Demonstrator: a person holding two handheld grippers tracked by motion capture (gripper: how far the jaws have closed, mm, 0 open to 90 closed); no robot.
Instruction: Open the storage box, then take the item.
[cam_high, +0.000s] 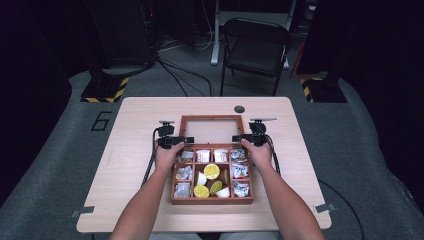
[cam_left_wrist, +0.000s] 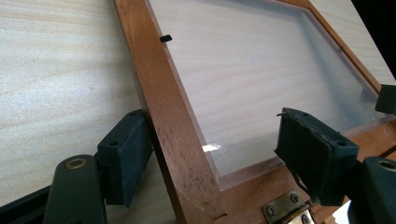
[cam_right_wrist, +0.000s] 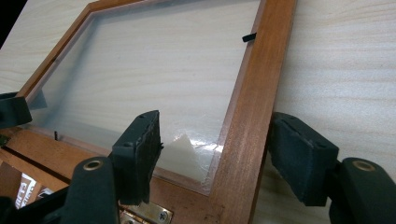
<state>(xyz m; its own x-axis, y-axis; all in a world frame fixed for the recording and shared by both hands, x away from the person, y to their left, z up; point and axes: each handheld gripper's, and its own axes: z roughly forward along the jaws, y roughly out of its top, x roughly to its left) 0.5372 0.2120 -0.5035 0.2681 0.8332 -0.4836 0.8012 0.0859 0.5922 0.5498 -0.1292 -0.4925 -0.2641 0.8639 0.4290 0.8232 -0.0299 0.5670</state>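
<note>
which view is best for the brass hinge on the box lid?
Right gripper view: the brass hinge sits between the jaws at the bottom edge, its screw head clear. The left gripper view catches another hinge, cropped at the frame edge. In the high view the hinges are too small to make out.

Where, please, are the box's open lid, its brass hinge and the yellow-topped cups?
lid (cam_left_wrist: 173, 140), left gripper view, on its wooden side rail.
brass hinge (cam_right_wrist: 148, 215), right gripper view, on the plate beside a screw.
yellow-topped cups (cam_high: 211, 171), high view, on one cup's yellow top.
</note>
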